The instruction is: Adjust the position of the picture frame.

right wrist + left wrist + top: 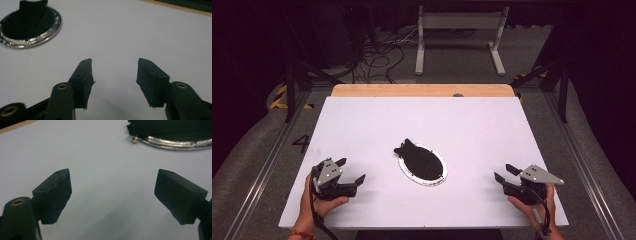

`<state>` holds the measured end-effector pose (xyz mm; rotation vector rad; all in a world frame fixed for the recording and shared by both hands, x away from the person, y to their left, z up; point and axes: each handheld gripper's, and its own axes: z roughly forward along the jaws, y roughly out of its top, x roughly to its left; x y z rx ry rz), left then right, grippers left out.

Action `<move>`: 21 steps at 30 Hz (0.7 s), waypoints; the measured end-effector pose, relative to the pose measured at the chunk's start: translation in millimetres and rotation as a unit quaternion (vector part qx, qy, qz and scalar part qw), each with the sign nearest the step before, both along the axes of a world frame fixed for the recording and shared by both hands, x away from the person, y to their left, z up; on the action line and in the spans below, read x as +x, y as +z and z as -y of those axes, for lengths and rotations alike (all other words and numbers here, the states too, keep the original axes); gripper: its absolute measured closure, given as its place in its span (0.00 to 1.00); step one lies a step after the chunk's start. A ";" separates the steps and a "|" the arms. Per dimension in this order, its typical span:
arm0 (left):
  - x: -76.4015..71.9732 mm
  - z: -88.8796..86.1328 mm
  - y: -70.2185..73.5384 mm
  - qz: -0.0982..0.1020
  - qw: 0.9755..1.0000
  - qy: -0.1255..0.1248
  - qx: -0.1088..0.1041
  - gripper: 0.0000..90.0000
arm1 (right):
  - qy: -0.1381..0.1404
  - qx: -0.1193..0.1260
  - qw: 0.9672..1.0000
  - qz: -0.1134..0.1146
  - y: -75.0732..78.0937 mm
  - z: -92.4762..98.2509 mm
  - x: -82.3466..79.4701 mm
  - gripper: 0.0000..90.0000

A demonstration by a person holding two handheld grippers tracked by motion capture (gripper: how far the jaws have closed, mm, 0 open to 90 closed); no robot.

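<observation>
Black cloth [419, 159], oval silvery tray [439, 181]

From my high view the white table [362, 130] is evenly and brightly lit from above, while the floor around it falls off into darkness. Shadows are soft and faint. Both gripper views are dim, grainy and soft (near jaws blurred), with glare on the tray rim [175, 145].
</observation>
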<state>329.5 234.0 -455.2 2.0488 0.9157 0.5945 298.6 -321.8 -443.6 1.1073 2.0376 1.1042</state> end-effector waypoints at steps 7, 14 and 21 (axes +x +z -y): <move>-0.5 -2.4 -3.0 0.000 1.000 -0.004 0.003 0.33 | 0.035 -0.019 0.999 -0.012 -0.6 -10.2 1.8 0.55; 19.1 -3.9 10.4 0.006 1.000 -0.024 -0.005 0.65 | 0.066 -0.016 0.997 -0.028 -0.2 -29.4 6.9 0.76; 51.6 18.8 20.6 0.001 0.999 -0.042 -0.005 0.90 | 0.133 -0.037 0.989 -0.046 -2.4 -69.7 12.5 0.98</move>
